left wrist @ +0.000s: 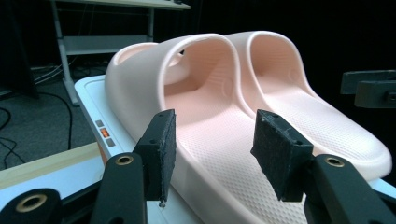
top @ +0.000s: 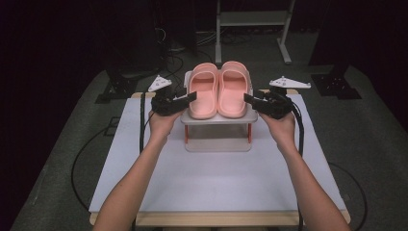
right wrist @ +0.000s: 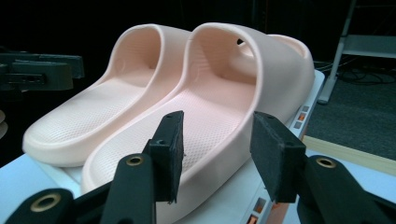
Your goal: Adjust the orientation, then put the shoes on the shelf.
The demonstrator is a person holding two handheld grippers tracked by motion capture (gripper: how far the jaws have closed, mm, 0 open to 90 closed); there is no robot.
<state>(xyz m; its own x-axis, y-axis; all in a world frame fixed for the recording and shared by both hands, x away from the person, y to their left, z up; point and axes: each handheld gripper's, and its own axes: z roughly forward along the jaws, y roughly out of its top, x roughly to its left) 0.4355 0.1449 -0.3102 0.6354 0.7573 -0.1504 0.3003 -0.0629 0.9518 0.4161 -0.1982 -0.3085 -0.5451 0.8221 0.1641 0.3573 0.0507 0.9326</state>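
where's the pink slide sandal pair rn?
In the high view, the two pink foam slide sandals sit side by side atop the small white stand at the table's far centre, between the left gripper and right gripper.

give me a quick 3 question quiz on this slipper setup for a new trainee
1. True or false: the pair of pink slippers sits on the top shelf of the small rack.
2. Multiple choice: the left tongs are A) shut on a slipper, B) open beside the left slipper's outer edge, C) resting on the white tabletop.
3. Fill in: the right tongs approach the right slipper with jaws ____.

Key: 1 true; 2 B; 3 open
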